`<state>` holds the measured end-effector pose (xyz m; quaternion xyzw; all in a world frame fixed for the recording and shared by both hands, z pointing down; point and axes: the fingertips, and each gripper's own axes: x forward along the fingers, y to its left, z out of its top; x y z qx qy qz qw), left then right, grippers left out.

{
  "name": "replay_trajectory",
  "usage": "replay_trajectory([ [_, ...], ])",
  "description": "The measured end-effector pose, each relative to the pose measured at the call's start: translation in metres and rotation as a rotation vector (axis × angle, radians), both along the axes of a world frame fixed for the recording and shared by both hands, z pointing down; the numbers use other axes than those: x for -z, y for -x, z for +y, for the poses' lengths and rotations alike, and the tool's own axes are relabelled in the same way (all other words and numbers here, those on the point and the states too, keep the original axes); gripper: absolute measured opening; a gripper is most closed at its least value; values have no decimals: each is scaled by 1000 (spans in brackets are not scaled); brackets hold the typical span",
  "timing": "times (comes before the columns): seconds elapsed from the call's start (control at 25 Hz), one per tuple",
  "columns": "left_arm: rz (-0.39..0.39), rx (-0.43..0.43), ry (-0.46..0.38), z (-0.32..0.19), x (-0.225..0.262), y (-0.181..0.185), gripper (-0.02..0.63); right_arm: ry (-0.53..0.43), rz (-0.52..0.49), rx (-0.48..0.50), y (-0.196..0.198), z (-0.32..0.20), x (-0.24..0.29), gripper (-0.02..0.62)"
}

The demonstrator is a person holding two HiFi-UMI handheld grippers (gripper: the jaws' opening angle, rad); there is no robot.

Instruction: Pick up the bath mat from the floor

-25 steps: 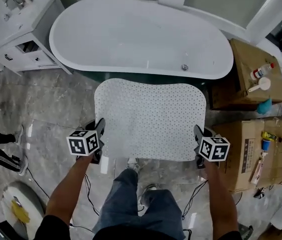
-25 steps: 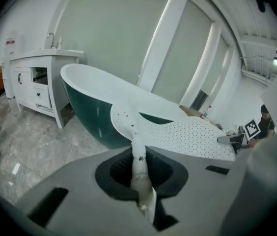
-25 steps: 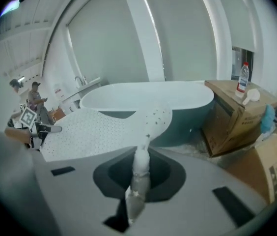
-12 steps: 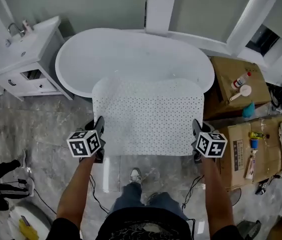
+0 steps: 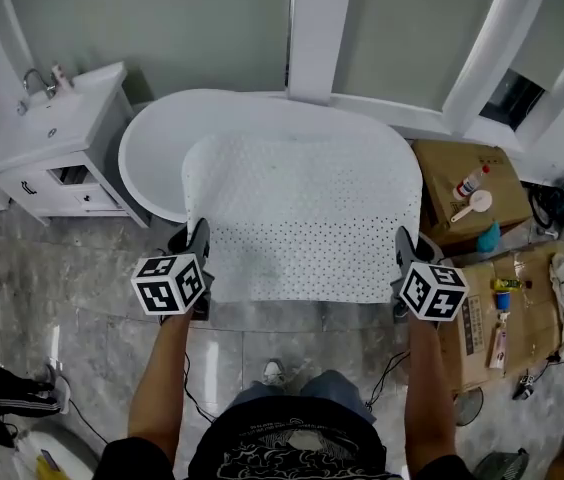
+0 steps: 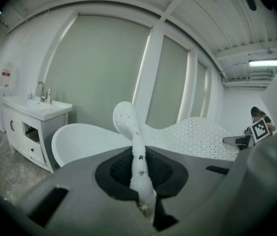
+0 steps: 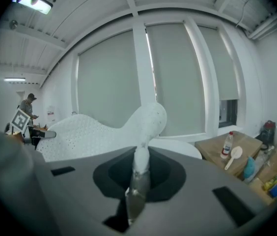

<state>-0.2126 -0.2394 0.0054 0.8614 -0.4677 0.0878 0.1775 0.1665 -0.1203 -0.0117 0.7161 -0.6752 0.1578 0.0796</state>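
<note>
White perforated rubber bath mat (image 5: 297,218) is off the grey marble-tile floor (image 5: 92,318), held up in the air & spread roughly flat btwn the two hand-held grippers, in front of the person. Left hand-held gripper (image 5: 199,243) has its jaws closed tight on the mat's near left corner. Right hand-held gripper (image 5: 403,245) is clamped the same way on the near right corner. In each gripper view the thin mat edge sits pinched btwn the jaws, w/ a rounded corner flap standing up just past them.

In the head view the mat covers the middle & near rim of the white oval bathtub (image 5: 147,158). White vanity cabinet w/ sink (image 5: 52,153) stands left of the tub. Brown cardboard boxes (image 5: 442,173) sit to the right; the one nearest the tub carries a clear bottle w/ red cap (image 5: 470,181) & a white scoop (image 5: 476,204). Person's forearms (image 5: 162,368) reach fwd, one to each gripper.
</note>
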Motion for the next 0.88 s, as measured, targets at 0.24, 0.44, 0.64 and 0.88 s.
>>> replay_trajectory([
  [0.24, -22, 7, -89, -8, 38, -16, 31, -78, 18, 10, -17, -13, 32, 25],
  [0.44, -16, 50, -141, -14, 66, -26, 31, -135, 35, 36, -36, -27, 62, 25],
  [0.64, -3, 92, -192, -15, 92, -37, 31, -205, 66, 61, -55, -35, 96, 25],
  [0.88, -40, 96, -262, -11, 118, -50, 31, -268, 83, 71, -71, -35, 121, 25],
])
